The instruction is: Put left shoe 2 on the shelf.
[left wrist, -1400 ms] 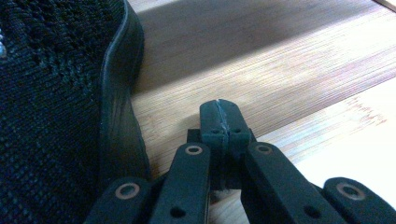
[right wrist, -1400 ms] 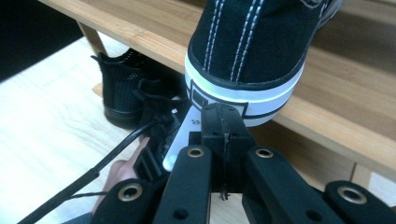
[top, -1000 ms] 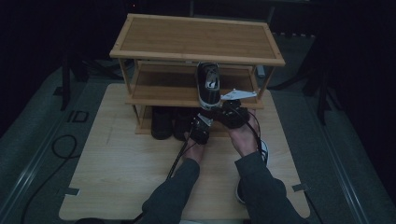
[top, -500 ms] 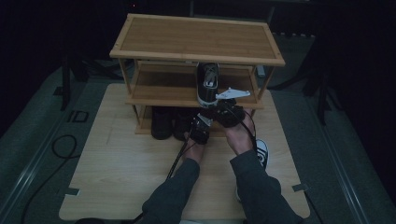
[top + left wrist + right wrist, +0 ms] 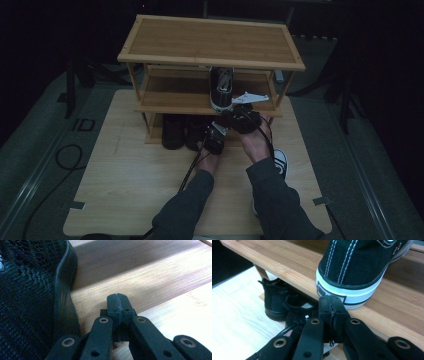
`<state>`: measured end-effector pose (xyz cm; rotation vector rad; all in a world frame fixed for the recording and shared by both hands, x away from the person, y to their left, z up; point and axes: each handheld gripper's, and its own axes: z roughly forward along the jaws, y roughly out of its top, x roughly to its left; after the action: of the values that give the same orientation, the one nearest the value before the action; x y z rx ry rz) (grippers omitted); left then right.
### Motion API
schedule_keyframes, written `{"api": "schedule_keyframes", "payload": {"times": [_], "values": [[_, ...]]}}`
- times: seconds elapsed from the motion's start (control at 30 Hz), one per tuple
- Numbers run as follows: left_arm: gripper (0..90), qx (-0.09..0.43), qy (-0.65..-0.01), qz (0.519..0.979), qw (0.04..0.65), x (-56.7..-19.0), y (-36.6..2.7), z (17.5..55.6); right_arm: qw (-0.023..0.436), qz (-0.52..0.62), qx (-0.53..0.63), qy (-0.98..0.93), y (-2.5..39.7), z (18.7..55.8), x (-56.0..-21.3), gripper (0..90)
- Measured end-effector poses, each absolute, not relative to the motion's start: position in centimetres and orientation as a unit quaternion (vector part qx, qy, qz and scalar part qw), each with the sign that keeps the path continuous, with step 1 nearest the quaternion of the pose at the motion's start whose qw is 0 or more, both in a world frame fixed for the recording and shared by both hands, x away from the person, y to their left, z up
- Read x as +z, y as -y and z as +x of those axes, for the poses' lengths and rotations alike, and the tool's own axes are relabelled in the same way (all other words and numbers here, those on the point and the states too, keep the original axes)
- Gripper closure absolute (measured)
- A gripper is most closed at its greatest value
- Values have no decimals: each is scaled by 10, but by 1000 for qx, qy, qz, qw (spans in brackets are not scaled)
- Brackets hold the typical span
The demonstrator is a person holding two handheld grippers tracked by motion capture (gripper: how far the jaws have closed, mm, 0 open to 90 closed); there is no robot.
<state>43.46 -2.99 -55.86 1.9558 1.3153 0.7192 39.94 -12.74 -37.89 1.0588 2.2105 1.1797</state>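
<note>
Placing step, by the look of it: black canvas sneaker with white rubber sole (image 5: 221,89) upright on middle bamboo shelf (image 5: 165,102), frame centre; right gripper (image 5: 331,305) closed empty at heel; left gripper (image 5: 119,303) closed empty beside black mesh shoe (image 5: 30,290); next, probably fetching mate.

High view: above and behind the person, facing forward and down on the whole rack (image 5: 210,37). Left gripper view: low, close to the bottom board's front edge. Right gripper view: close at the middle shelf's front edge, sharing the sneaker (image 5: 359,267) with the high view.
</note>
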Motion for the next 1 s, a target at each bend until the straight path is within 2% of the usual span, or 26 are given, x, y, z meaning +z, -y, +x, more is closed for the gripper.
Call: {"api": "schedule_keyframes", "payload": {"times": [0.33, 0.77, 1.0], "values": [[900, 275, -504, 749, 332, -559, 30, 435, 221, 398, 415, -788, 155, 378, -376, 692], [900, 274, -500, 752, 331, -558, 30, 435, 187, 435, 393, -789, 199, 348, -413, 615], [900, 274, -500, 753, 330, -558, 30, 435, 193, 461, 381, -778, 220, 331, -424, 570]]}}
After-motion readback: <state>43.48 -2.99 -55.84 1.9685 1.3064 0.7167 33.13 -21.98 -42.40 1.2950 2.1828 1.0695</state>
